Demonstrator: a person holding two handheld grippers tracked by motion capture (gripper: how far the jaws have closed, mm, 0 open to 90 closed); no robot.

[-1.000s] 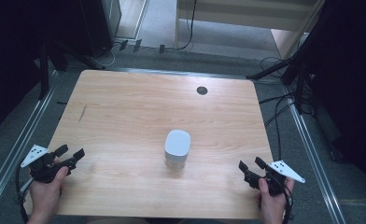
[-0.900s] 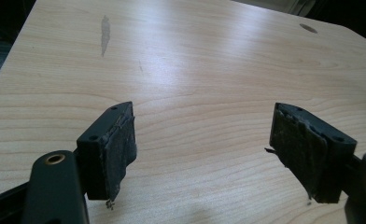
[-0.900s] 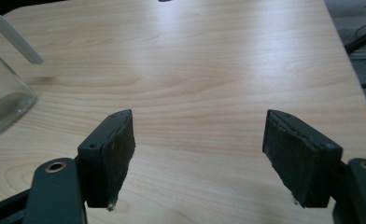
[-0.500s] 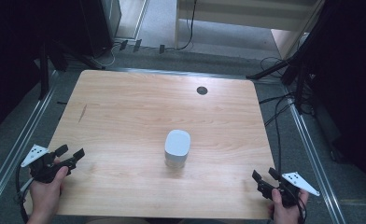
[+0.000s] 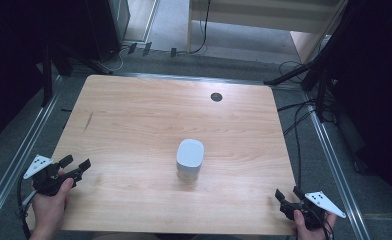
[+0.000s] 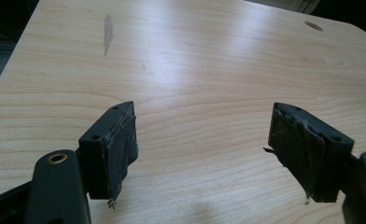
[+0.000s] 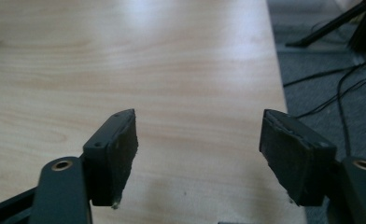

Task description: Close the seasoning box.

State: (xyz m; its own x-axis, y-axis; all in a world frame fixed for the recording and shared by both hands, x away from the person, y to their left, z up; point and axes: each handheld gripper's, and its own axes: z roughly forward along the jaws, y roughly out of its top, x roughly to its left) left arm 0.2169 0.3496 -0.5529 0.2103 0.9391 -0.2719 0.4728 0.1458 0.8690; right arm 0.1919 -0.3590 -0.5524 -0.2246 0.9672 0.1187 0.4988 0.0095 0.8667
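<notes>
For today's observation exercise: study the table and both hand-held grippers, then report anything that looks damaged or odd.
The left hand-held gripper has frayed, ragged jaw pads, with bits hanging off their edges. The wooden table carries a grey scuff mark near its left side. The white container stands upright, nothing spilled.

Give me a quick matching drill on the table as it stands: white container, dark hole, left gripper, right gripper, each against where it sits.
Things:
1. white container
2. dark hole
3. left gripper
4. right gripper

Places:
A. near right corner of the table
B. far side, right of middle
C. near left edge
D. around the middle

Pairs: 1-D, 2-B, 3-C, 4-A. Both grippers have their jaws apart with nothing between them.
</notes>
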